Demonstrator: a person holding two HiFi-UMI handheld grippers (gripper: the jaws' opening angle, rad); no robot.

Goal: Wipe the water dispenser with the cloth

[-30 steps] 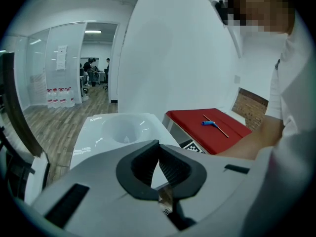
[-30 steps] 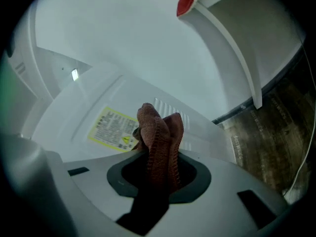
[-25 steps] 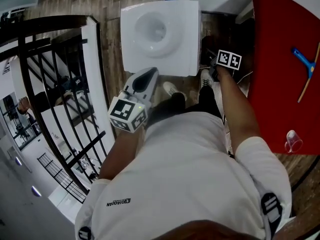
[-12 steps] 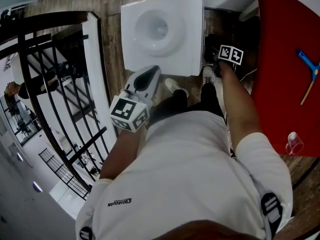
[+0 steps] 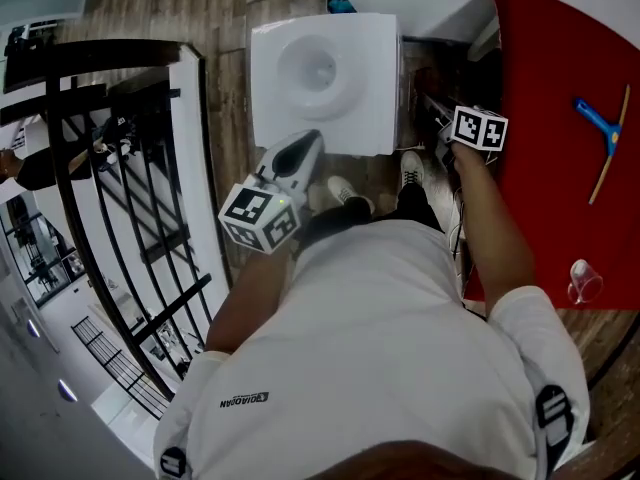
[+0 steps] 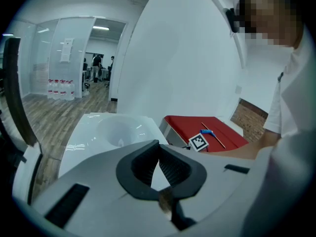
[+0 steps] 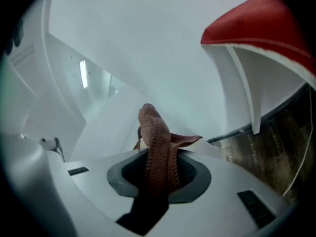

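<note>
Right gripper (image 7: 157, 151) is clamped on the cloth (image 7: 156, 132), a brownish-pink ribbed rag that stands up out of the jaws as a folded bunch, with 1 loose flap off to the side. In the head view this gripper is low at the right side of the water dispenser (image 5: 325, 73), in the gap between it and the red table (image 5: 550, 198). A white surface fills the right gripper view just beyond the cloth tip; contact cannot be confirmed.

Left gripper (image 6: 159, 145) is empty, its pads meeting at the tips with only a thin wedge of gap behind them. It hovers above the dispenser's front edge. The dispenser top is white and glossy with a round recess and no bottle.

Handling, judged: the cloth is soft, light and floppy, so only the part near the jaws will press firmly, while the flap will drag. The grip sits mid-bunch and looks secure; a hold closer to the free end would give a firmer wipe. The dispenser shell looks smooth, hard plastic, likely slippery when wet, and probably light with no bottle on it, so bracing it with the left gripper may help.
</note>
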